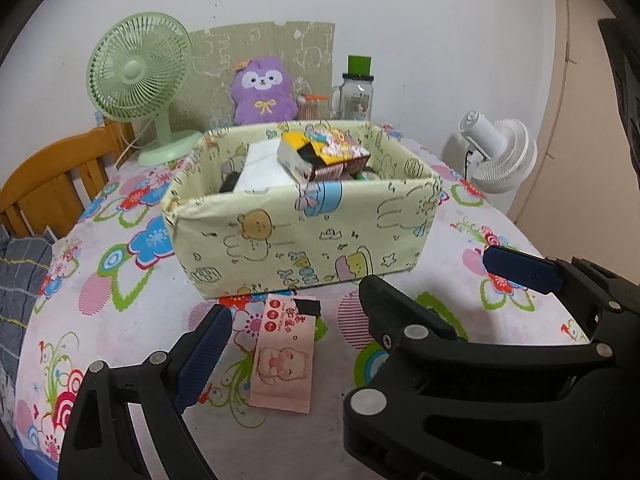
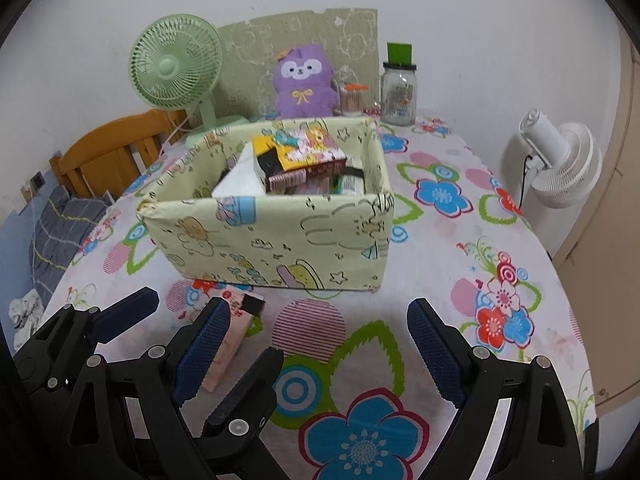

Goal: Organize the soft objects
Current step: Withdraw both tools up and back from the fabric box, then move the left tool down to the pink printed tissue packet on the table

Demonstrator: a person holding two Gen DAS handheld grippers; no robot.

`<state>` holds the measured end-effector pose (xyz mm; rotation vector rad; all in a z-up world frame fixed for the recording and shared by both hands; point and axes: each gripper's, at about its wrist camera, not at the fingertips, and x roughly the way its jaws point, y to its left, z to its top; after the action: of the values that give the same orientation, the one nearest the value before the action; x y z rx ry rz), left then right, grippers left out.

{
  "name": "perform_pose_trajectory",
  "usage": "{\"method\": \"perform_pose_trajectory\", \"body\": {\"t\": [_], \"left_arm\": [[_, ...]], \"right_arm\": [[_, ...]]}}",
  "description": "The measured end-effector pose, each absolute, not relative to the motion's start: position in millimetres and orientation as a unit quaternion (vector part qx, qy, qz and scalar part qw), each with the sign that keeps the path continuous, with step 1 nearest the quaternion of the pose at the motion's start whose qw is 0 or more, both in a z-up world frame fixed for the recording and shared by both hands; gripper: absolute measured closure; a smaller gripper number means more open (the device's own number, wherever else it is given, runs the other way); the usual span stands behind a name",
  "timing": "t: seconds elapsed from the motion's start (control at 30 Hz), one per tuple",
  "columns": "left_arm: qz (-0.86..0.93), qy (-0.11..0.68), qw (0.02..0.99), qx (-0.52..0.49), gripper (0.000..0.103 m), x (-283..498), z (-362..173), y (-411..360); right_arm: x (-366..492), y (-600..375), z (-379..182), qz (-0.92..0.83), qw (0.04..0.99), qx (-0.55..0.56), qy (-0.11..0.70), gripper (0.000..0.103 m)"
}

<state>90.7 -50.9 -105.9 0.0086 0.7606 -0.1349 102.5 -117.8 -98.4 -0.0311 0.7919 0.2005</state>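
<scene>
**Two open grippers crowding one flat packet**

I had both grippers low over the floral surface [image 1: 120,320], fingers spread wide and holding nothing; the left gripper [image 1: 356,300] straddled the pink tissue packet [image 1: 282,360], which lay flat just in front of the fabric box [image 1: 304,236], apart from it or barely touching its base, I could not tell which; the right gripper [image 2: 318,344] hung just beside the left one, over bare cloth.

My chief worry was a clash; in the right wrist view the left gripper's black frame sat right against my right-hand fingers [image 2: 204,352], so any closing or sideways move could have knocked one tool into the other.

The packet was thin and soft; fingers closing on it from above might have pinched the tablecloth with it, or slid over the slick wrapper and pushed it under the box wall.

The box was already heaped, a yellow carton [image 1: 324,152] tilted above the rim; dropping the packet carelessly could have tipped that out, or the soft wall could have buckled if I bumped it.
</scene>
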Motion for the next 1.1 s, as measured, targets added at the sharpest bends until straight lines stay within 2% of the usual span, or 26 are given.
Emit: {"method": "perform_pose_trajectory", "body": {"t": [0.43, 0.53, 0.7, 0.9, 1.1], "left_arm": [[-0.067, 0.408, 0.911, 0.009, 0.010, 112.1, -134.5, -52.7], [-0.064, 0.416, 0.907, 0.011, 0.020, 115.8, -140.9, -51.4], [-0.066, 0.423, 0.903, 0.017, 0.022, 119.6, -148.5, -53.4], [-0.057, 0.430, 0.901, 0.015, 0.028, 125.8, -154.1, -46.2], [-0.060, 0.430, 0.901, 0.019, 0.029, 128.7, -155.4, -42.5]], "right_arm": [[123.3, -125.4, -127.8, 0.078, 0.903, -0.008, 0.422, 0.011], [127.3, -124.8, -133.9, 0.078, 0.899, -0.011, 0.430, 0.011], [130.9, -123.8, -140.7, 0.076, 0.895, -0.014, 0.439, 0.011], [135.1, -119.9, -144.7, 0.077, 0.893, -0.017, 0.444, 0.011], [139.6, -114.9, -149.0, 0.081, 0.890, -0.018, 0.448, 0.011]]}}
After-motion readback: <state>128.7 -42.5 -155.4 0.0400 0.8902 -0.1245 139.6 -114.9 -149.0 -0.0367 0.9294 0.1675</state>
